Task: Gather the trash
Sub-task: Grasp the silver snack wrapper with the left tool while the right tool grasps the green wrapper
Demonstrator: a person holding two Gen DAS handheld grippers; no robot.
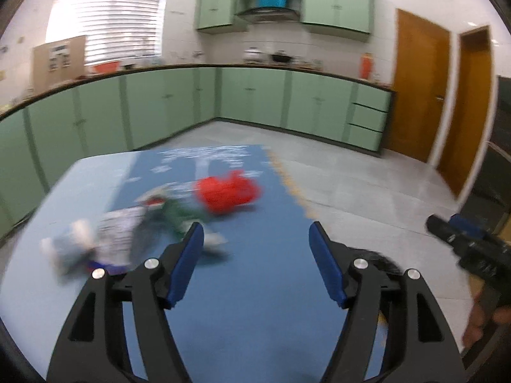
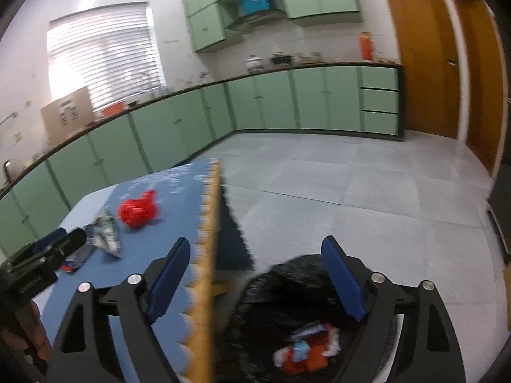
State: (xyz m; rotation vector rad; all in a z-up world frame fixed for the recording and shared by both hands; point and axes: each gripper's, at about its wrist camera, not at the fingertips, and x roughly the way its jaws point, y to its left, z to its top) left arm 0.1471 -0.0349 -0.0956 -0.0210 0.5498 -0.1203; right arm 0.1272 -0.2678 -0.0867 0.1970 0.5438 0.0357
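A crumpled red bag (image 1: 227, 194) lies on the blue table mat (image 1: 255, 287), with a green and white wrapper (image 1: 174, 214) and a white printed wrapper (image 1: 118, 239) to its left. My left gripper (image 1: 256, 234) is open and empty, just short of them. My right gripper (image 2: 257, 253) is open and empty above a black-lined trash bin (image 2: 287, 287) on the floor beside the table; several red, white and blue pieces of trash (image 2: 306, 348) lie in it. The red bag (image 2: 139, 212) and wrapper (image 2: 107, 231) also show in the right wrist view.
The table edge (image 2: 207, 271) runs just left of the bin. Green base cabinets (image 1: 255, 95) line the far walls. Wooden doors (image 1: 418, 86) stand at the right. Grey tiled floor (image 2: 351, 198) lies open beyond the table.
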